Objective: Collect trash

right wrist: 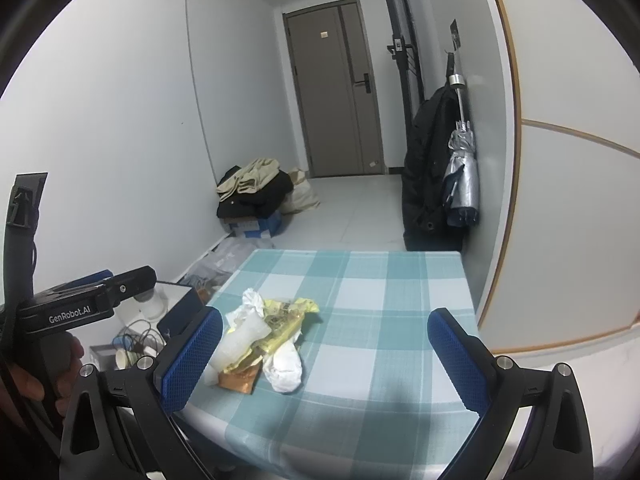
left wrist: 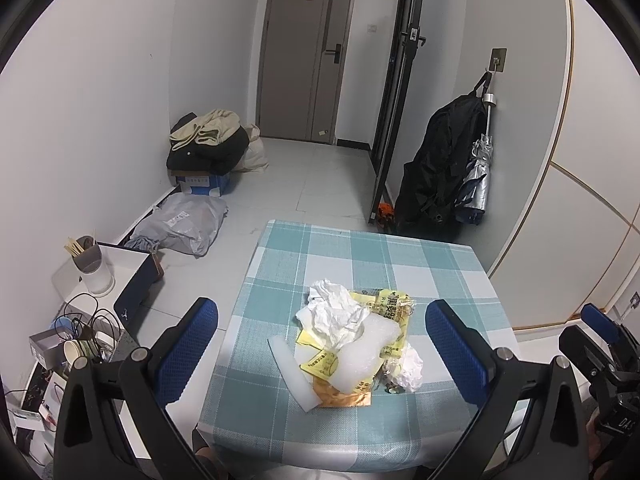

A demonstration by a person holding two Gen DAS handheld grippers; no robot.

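A small table under a teal-and-white checked cloth (left wrist: 424, 264) carried a heap of trash near its front edge: crumpled white tissue (left wrist: 334, 314), yellow printed wrappers (left wrist: 394, 306), a white foam sheet (left wrist: 360, 356), a flat white plastic strip (left wrist: 294, 376), an orange-brown wrapper (left wrist: 340, 398) and a small paper ball (left wrist: 410, 368). The left gripper (left wrist: 322, 354) hung above the heap, its blue-padded fingers (left wrist: 186, 354) spread wide and holding nothing. The right gripper (left wrist: 604, 344) showed at the right edge.
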